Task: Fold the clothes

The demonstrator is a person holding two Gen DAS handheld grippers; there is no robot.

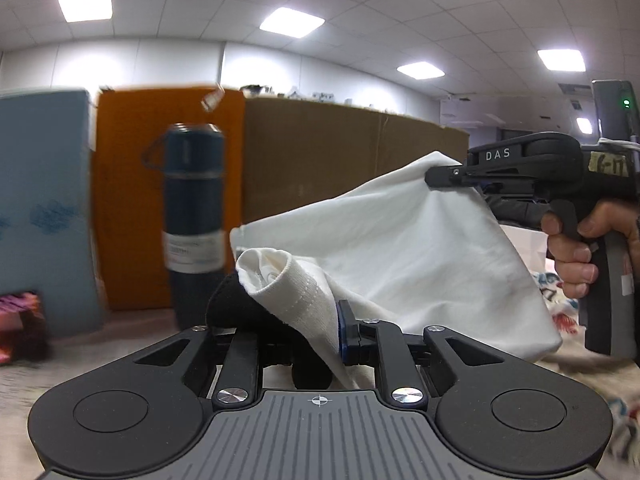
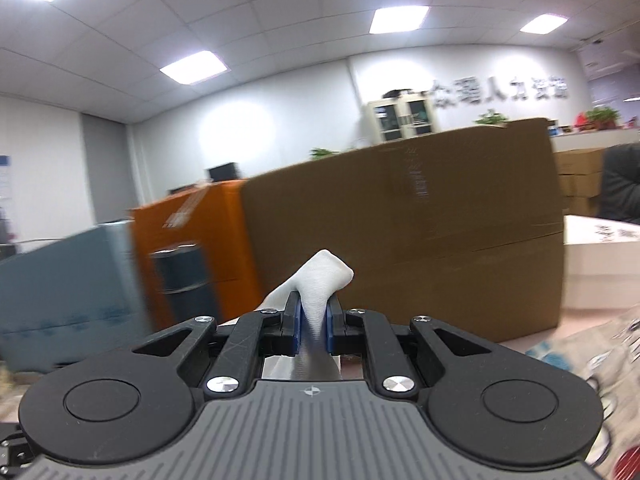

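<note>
Both grippers hold one white garment (image 1: 400,240) up in the air, above a table covered by a patterned cloth (image 1: 568,312). The step in hand seems to be lifting and spreading the garment before a fold. To do it well, I think the two hands should keep the same height and move apart only until the upper edge is straight, without pulling hard, because the fabric is thin and can slip out of the pads. Then the garment should go down flat on the cloth, the hanging part first.

The left gripper (image 1: 320,320) is clenched on a ribbed hem or cuff of the garment. The fabric bunches over its left finger and hides it, so only the blue pad (image 1: 342,330) of the right finger is seen, pressed against the cloth.

The right gripper (image 2: 312,322) is nearly closed: its two blue pads (image 2: 295,326) pinch a narrow strip of the garment, and a small tip of fabric stands up beyond them. In the left wrist view this gripper (image 1: 440,178) holds the high corner, and the cloth hangs down from it like a sail.

A dark blue bottle (image 1: 195,220) stands upright behind, near an orange box (image 1: 132,200) and a brown cardboard box (image 1: 340,152). The swinging cloth could touch the bottle, so I would keep the garment away from it.
</note>
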